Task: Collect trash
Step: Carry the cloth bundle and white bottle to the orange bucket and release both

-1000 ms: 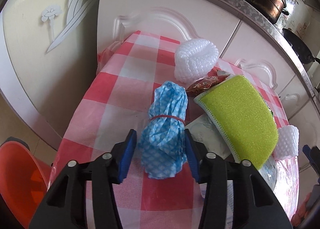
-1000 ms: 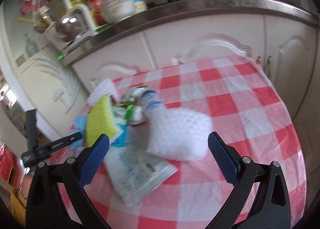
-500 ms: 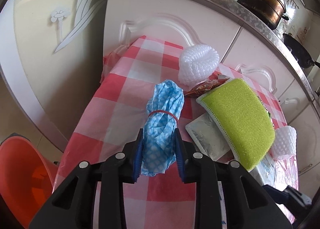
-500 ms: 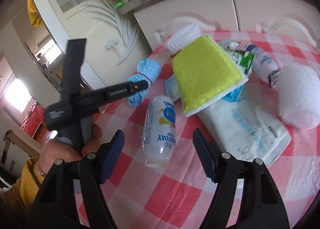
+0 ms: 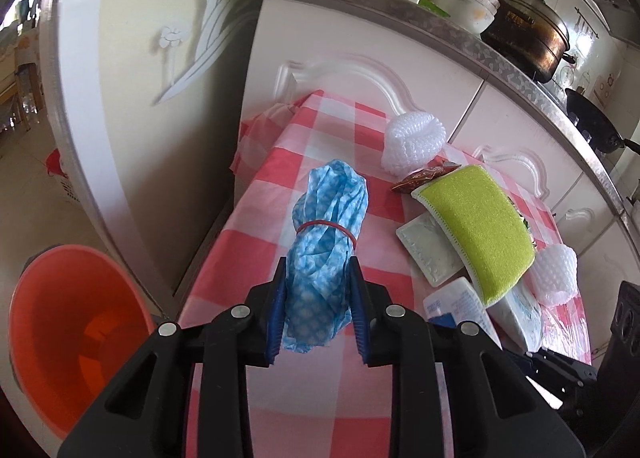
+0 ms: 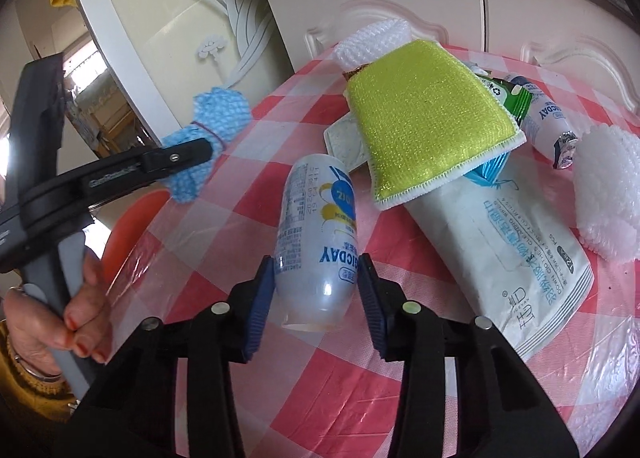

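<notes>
Both grabs are on. The left gripper [image 5: 316, 308] has clamped onto the blue cloth bundle [image 5: 326, 254], which a second ago lay loose between parted pads; now the pads squeeze its lower end and, seen from the right wrist, it looks lifted off the checked tablecloth [image 6: 280, 398]. The orange bin [image 5: 68, 334] waits down at eight o'clock in the left wrist view, so the drop looks like a short swing that way.

Over on the other side, the right gripper [image 6: 316, 294] has just been closing, from wide apart over the white foam net [image 6: 606, 198] to snug around the plastic bottle [image 6: 318, 234]. Its blue pads now press on both flanks of the bottle near its base, so it is grasping the bottle. Whether the bottle has left the cloth cannot be told.

That suggests two pieces of trash are secured at once, with plenty left on the table.

The bundle is a crumpled blue-and-white patterned rag cinched by a red rubber band, soft and easily squashed. The bottle is small, pale, translucent, with blue lettering, pointing toward twelve o'clock. At one o'clock from it sit the green sponge [image 6: 428, 118], a white wipes packet [image 6: 508, 254] and a second small bottle [image 6: 548, 126].
</notes>
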A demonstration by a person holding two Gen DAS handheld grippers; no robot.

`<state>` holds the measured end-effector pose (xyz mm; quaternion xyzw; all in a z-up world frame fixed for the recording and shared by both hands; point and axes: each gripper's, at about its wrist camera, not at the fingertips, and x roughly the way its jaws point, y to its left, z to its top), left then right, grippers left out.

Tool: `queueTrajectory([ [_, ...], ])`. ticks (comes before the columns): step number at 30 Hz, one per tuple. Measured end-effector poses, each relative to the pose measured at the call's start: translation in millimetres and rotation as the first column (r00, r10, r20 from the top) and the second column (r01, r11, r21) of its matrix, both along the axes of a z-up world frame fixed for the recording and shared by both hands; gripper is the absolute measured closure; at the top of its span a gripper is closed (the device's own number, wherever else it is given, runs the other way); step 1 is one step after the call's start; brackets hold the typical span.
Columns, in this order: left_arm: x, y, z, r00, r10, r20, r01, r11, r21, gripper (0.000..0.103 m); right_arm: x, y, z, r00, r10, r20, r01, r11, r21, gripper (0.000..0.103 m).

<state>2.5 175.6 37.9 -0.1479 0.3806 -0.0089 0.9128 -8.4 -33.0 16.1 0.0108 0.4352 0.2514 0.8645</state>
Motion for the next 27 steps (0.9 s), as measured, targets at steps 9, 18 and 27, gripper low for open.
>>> queueTrajectory([
  [9,-43,34,4,0.999,0.05,0.015,-0.05,0.999,-0.017,0.073,-7,8,6,0.999,0.015,0.048,-0.014,1.0,-0.017,0.06],
  [18,-94,90,11,0.987,0.155,0.037,-0.155,0.988,-0.005,0.073,-18,51,39,0.989,0.124,0.084,-0.126,0.992,0.018,0.06],
  [27,-123,157,-17,0.954,0.298,-0.042,-0.299,0.954,-0.013,0.073,-25,149,52,0.934,0.355,0.048,-0.358,0.929,0.093,0.06],
])
